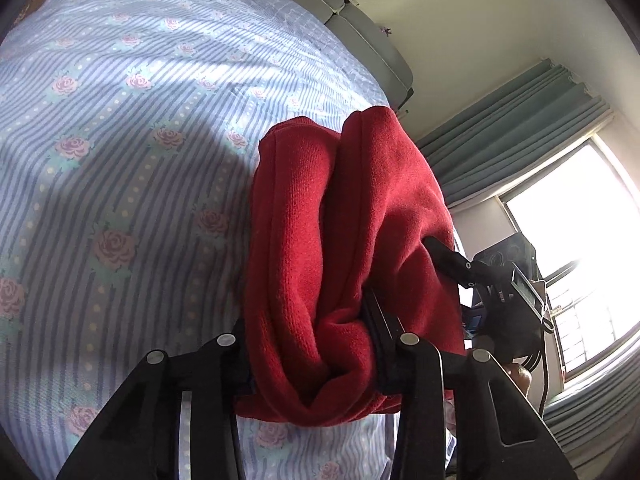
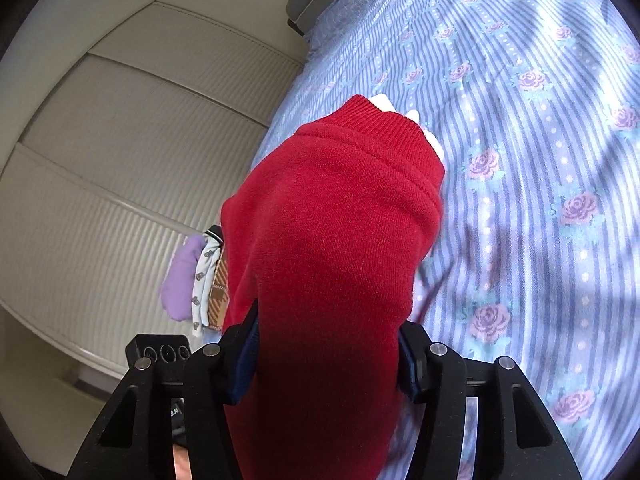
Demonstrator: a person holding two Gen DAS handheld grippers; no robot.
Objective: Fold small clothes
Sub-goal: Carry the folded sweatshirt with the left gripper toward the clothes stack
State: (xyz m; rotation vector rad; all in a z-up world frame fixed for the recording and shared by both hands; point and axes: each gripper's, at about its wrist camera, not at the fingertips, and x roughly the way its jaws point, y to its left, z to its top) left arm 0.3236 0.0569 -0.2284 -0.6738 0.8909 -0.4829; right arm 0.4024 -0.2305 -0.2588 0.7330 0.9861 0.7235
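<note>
A small red knit sweater (image 1: pixel 344 208) hangs bunched above the blue striped, rose-printed bed sheet (image 1: pixel 120 120). My left gripper (image 1: pixel 312 336) is shut on a thick fold of it, and the cloth hides the fingertips. At the sweater's right edge a black finger of the right gripper (image 1: pixel 456 264) pokes into the cloth. In the right wrist view the red sweater (image 2: pixel 340 208) fills the space between the jaws of my right gripper (image 2: pixel 328 344), which is shut on it. Its ribbed hem points away over the sheet (image 2: pixel 540 120), with a bit of white cloth (image 2: pixel 384 102) behind it.
A stack of folded clothes (image 2: pixel 200 280), purple, white and plaid, lies at the bed's left edge before pale wardrobe doors (image 2: pixel 120 140). A grey headboard (image 1: pixel 360 28) bounds the bed. A bright window (image 1: pixel 580 220) with green curtains (image 1: pixel 500 128) is at the right.
</note>
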